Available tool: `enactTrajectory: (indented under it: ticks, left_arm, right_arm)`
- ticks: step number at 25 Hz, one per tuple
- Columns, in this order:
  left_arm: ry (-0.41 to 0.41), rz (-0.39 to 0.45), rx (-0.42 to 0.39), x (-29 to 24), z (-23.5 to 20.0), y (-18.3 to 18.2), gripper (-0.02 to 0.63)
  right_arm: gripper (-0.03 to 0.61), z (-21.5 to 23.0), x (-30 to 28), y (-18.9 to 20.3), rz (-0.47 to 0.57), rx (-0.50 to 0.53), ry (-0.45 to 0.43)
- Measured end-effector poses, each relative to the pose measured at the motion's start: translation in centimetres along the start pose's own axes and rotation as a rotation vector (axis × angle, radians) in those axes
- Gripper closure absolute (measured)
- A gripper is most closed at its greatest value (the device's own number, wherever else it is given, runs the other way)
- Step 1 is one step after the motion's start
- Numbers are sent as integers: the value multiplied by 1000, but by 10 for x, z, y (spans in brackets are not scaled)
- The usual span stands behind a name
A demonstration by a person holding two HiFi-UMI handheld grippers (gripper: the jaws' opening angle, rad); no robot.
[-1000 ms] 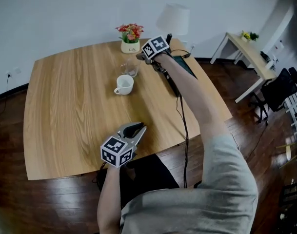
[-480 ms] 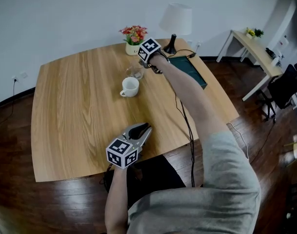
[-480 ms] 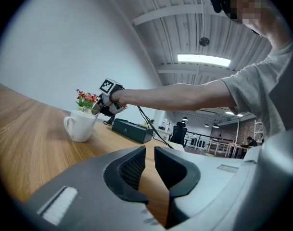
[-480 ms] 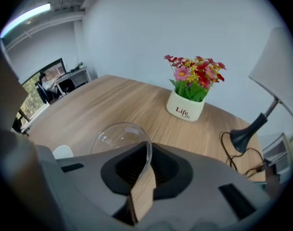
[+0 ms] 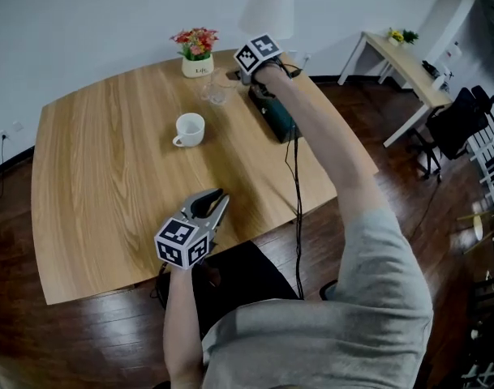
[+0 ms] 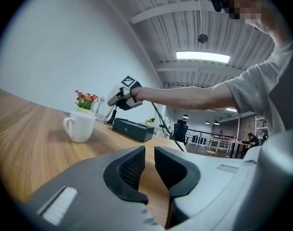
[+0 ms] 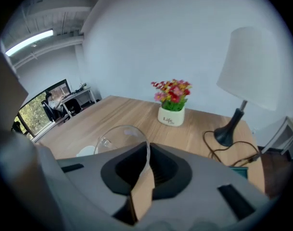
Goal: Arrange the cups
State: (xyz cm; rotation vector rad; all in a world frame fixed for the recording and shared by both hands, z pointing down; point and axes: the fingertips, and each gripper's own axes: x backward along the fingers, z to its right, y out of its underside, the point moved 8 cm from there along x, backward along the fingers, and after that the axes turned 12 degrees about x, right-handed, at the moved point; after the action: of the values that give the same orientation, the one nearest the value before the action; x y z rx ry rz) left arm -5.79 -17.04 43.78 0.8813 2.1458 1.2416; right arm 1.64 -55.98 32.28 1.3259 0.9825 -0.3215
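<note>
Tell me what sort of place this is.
Probably an office or shared workroom: a side desk and a black office chair stand near the wooden table, and a strip light hangs from an exposed ceiling.

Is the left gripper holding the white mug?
No, the left gripper has only bare table showing between its jaws, and the white mug stands farther ahead, untouched.

The person's right arm [image 5: 315, 136] stretches far forward, its grey two-jaw right gripper [image 7: 147, 150] angled downward, jaws pinched on the rim of a clear glass cup [image 7: 118, 137]. The left forearm [image 5: 180, 314] is drawn in near the body. The matching grey left gripper [image 6: 149, 153] is held almost level, jaws slightly parted and empty.
</note>
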Motion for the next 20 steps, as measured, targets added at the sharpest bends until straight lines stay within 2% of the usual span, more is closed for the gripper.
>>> enactTrajectory:
  ticks: [3, 6, 9, 12, 14, 17, 20]
  left_arm:
    - [-24, -11, -48, -4, 3, 3, 560]
    - [-45, -35, -98, -7, 7, 8, 560]
    - [-31, -24, -67, -5, 5, 8, 560]
    - [-12, -9, -27, -3, 3, 7, 560]
    - [-15, -10, -36, -3, 3, 7, 560]
    - [-36, -14, -67, -4, 6, 9, 561]
    - [-39, -7, -53, -3, 5, 8, 561]
  right_arm:
    - [548, 37, 57, 3, 7, -18, 87]
    - [548, 75, 103, 23, -47, -54, 183]
    - [548, 105, 125, 58, -119, -110, 249]
    - [548, 128, 130, 92, -144, -188, 271]
    - [548, 139, 128, 108, -137, -242, 271]
    - [548, 151, 123, 121, -126, -302, 258]
    - [548, 158, 113, 126, -129, -321, 238]
